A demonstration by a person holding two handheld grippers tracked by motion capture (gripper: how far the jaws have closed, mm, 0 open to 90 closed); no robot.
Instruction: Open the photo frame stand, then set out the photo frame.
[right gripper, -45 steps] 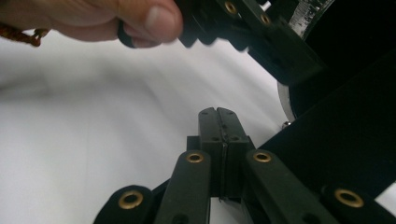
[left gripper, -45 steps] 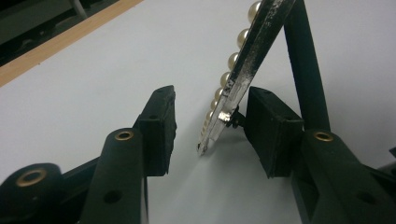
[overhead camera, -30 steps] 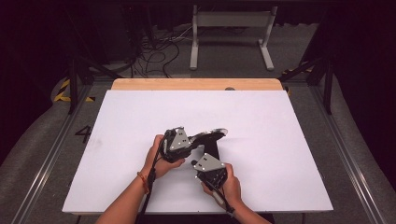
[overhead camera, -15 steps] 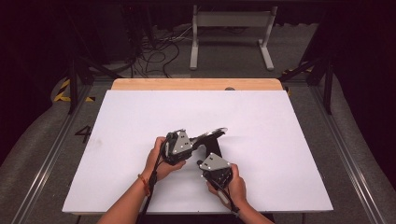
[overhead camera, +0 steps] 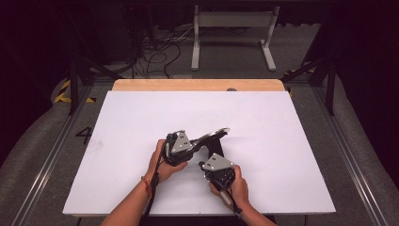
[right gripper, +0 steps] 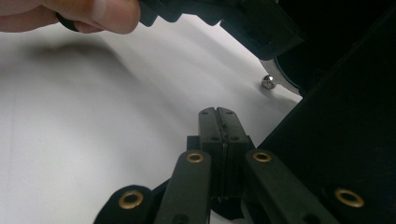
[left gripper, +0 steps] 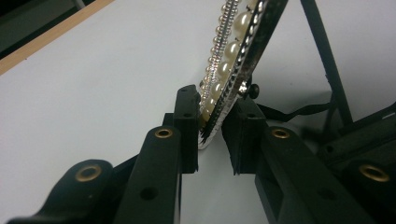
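Observation:
A flat frame trimmed with pearls is held tilted above the white table. My left gripper is shut on its lower rim, one pad on the pearl face and the other on the dark back. In the high view the frame sticks out to the right of the left gripper. The frame's thin black back leg reaches down to the table. My right gripper is shut with nothing between its jaws, and lies beside the frame's black back. From above the right gripper sits just under the frame.
A small silver nut lies on the table ahead of the right jaws. A wooden strip edges the table's far side. Beyond it are floor cables and a metal stand.

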